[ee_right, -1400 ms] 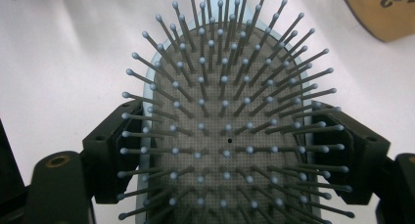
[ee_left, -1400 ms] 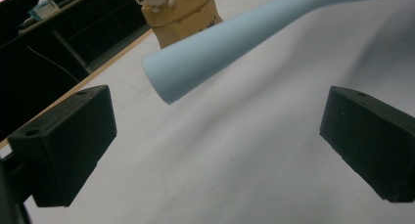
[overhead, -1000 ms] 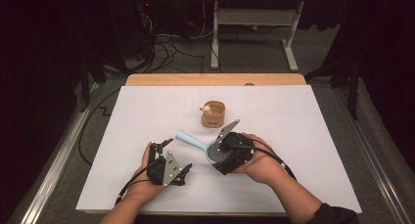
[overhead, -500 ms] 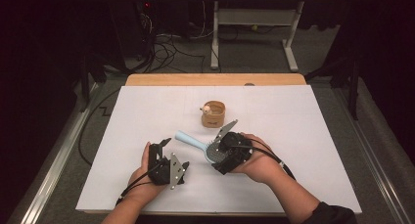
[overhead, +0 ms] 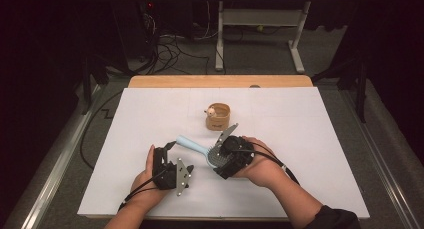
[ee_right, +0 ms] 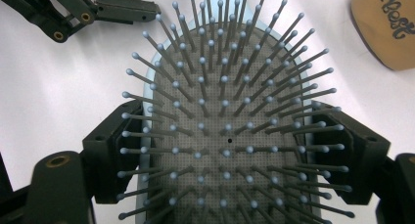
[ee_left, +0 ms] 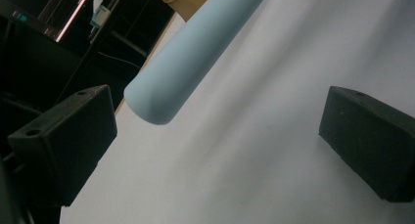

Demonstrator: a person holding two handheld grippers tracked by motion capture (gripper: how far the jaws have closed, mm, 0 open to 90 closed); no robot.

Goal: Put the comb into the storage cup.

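The light-blue hairbrush (overhead: 200,150) lies on the white worktop (overhead: 310,124), about 7 o'clock of the tan cup (overhead: 218,116). The right hand-held gripper (overhead: 220,156) clamps the brush head by its two edges, bristles facing its camera. The handle (ee_left: 195,53) runs toward 10 o'clock, its rounded end between the spread, empty jaws of the left hand-held gripper (overhead: 167,151); it seems clear of both pads, though the close view makes that hard to judge.

White-covered table (overhead: 150,119) with tan holder (overhead: 218,117)
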